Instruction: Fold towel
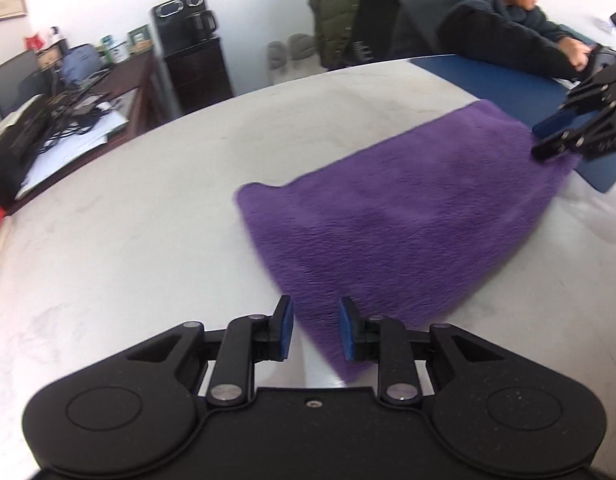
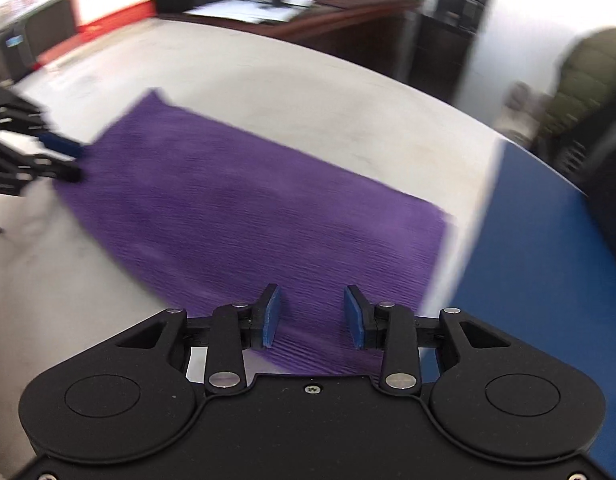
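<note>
purple towel [image 1: 388, 224] lies flat on the white table [image 1: 128, 220], one far corner just over the edge of a blue mat [image 1: 504, 80]. it shows as a long rectangle with no loose layer edge visible, so it could be a spread towel or one already doubled over; motion blur hides any fold line, cannot tell which.

left gripper [image 1: 315, 332]: fingers parted with nothing between the pads, poised at the near corner of the towel, one pad [image 1: 348, 334] over cloth, the other [image 1: 285, 330] over bare table. right gripper [image 2: 311, 317]: fingers also spread and empty, low over the towel's short end beside the blue mat. in the left wrist view it sits at the far end of the towel with its tips at the cloth edge.

judgement: both grippers are at opposite short ends, fingers released. fits either lining up to pinch corners for a fold or just having let go after laying one down. if another fold is wanted, each gripper needs its pads around a corner edge, lower pad sliding under the cloth, both lifting together so the edge stays straight.

around: a seated person [image 1: 488, 12] in a dark jacket leans on the blue mat at the far side, hands close to the right gripper's end. green padded coat [image 1: 348, 4] on a chair, cluttered wooden desk [image 1: 88, 92], black water dispenser [image 1: 188, 36] behind. nothing else on the table near the towel; the mat edge under the corner may snag a pad.
</note>
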Action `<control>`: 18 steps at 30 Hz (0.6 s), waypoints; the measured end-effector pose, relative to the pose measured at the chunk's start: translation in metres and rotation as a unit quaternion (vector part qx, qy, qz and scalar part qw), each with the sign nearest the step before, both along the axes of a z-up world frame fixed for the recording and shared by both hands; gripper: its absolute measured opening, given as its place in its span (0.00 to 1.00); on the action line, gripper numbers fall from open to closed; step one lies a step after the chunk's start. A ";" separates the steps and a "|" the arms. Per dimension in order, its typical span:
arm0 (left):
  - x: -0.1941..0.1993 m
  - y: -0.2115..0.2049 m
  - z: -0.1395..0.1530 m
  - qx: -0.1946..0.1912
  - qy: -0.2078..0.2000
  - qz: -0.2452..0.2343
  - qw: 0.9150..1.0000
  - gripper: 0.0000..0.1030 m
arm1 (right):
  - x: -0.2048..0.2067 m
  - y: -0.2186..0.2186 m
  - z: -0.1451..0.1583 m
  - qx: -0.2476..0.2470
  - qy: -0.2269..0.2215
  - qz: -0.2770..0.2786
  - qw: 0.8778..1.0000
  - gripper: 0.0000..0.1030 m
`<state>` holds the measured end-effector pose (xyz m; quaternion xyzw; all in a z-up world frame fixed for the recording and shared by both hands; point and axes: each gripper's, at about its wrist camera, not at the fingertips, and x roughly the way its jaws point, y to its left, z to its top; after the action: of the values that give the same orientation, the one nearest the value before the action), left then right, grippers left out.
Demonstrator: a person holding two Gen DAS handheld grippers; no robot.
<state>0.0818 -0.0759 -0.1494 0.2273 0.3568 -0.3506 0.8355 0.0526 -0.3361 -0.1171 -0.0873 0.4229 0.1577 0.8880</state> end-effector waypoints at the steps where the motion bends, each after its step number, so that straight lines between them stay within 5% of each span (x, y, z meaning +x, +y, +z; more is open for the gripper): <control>1: -0.001 0.000 0.004 -0.008 -0.001 -0.001 1.000 0.22 | 0.004 0.004 0.003 0.003 -0.005 0.008 1.000 0.32; 7: -0.010 -0.012 0.011 -0.028 0.006 -0.035 0.999 0.22 | 0.034 0.035 0.019 0.020 -0.031 0.063 0.997 0.32; 12: -0.012 -0.018 -0.005 -0.007 0.016 -0.048 0.999 0.22 | 0.090 0.102 -0.005 0.012 -0.008 0.198 0.980 0.32; 18: -0.008 -0.008 -0.010 -0.023 0.029 -0.037 0.999 0.22 | 0.130 0.110 -0.015 0.014 0.015 0.216 0.976 0.29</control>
<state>0.0734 -0.0839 -0.1597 0.2111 0.3636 -0.3960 0.8163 0.1831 -0.2263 -0.1319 -0.1615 0.4050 0.3530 0.8278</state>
